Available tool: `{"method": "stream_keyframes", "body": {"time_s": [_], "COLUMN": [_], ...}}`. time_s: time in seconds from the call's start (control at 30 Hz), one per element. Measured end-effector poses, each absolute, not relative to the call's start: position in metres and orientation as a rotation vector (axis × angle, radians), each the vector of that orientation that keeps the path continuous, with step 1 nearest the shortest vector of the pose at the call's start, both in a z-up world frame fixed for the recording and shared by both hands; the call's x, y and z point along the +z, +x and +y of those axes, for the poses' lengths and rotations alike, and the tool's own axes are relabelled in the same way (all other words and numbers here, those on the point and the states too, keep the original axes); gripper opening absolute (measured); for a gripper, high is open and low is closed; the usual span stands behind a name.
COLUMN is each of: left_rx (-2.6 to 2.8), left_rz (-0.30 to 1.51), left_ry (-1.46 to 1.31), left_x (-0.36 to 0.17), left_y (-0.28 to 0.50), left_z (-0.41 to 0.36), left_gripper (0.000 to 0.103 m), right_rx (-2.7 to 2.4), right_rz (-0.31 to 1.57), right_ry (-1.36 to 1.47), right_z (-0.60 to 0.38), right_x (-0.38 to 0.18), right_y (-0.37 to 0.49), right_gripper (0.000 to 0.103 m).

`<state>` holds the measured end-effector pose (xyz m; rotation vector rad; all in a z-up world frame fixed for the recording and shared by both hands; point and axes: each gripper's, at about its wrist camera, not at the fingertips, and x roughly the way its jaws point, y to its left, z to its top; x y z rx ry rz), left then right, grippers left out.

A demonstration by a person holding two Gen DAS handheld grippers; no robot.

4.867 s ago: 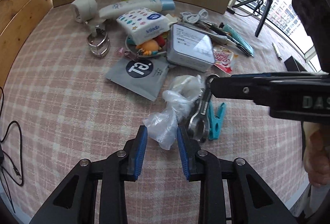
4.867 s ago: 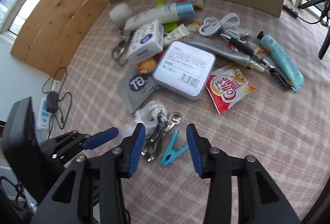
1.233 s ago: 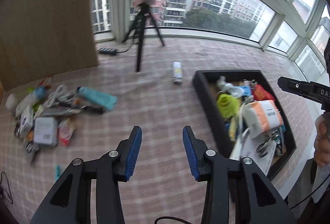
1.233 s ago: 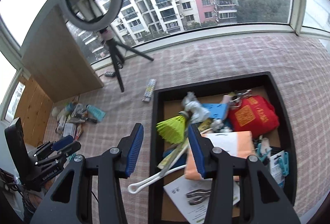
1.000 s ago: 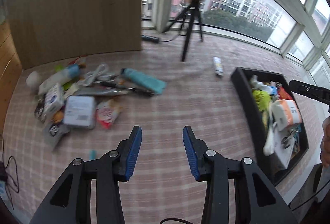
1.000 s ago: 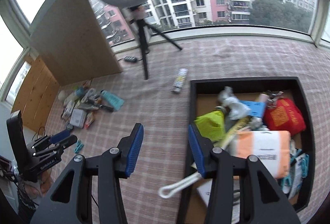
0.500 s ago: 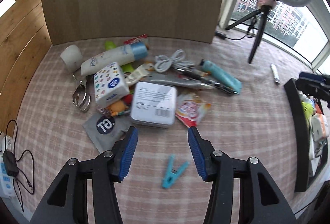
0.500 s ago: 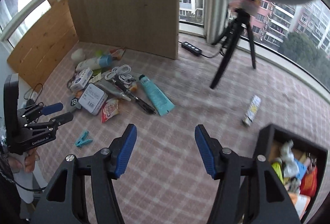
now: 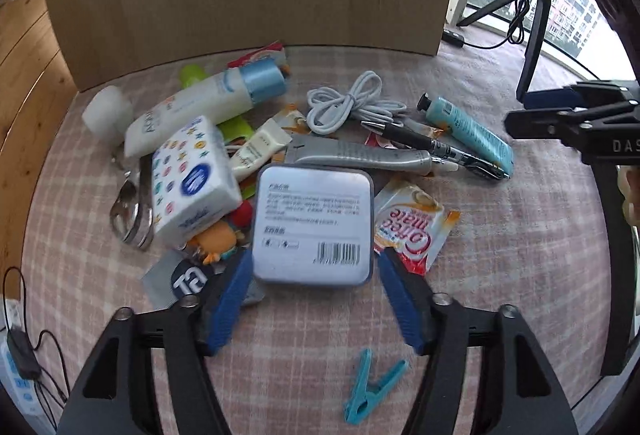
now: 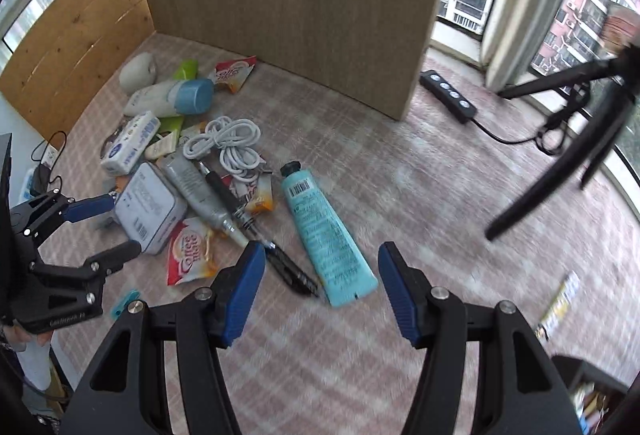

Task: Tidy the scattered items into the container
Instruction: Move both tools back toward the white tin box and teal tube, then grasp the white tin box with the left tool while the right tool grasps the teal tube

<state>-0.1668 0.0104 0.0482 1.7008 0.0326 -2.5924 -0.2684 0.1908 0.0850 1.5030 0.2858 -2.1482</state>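
Spread wide, left gripper (image 9: 312, 299) straddling the near edge of the square tin (image 9: 314, 225) atop the clutter, dead ahead and nearer than the likewise spread, empty right gripper (image 10: 322, 289) facing the teal tube (image 10: 326, 235).

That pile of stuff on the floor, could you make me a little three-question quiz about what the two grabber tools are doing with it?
1. True or false: the left gripper is clamped shut on the teal clothespin.
2. Which item lies between the left gripper's open fingers: A) white cable, B) silver tin, C) tissue pack?
3. Fill in: the right gripper is lined up with the teal ____.

Key: 1 false; 2 B; 3 tube.
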Motion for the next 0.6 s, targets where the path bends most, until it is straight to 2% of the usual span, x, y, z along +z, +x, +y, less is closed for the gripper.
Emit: {"method": "stream_keyframes", "body": {"time_s": [0.27,0.53,0.6], "left_rx": [-2.567,-2.554,-2.558], "left_rz": [-0.034,-0.008,0.001], "left_ry": [1.732,1.737,1.732], "left_x": [0.037,0.03,0.03], "left_y": [-0.18,-0.185,-0.185], "left_z": [0.012,0.01,0.01], "left_gripper": [0.074,0.069,0.068], "right_rx": [-2.101,-2.086,-2.078], "right_rz": [0.336,0.405,0.393], "right_ry": [1.489,1.491,1.5], "right_z": [0.17,0.159,0.16], "right_x": [0.063,0.042,0.039], "right_y": [-0.284,-0.293,-0.295], "right_gripper": [0.062,0.062,0.059]}}
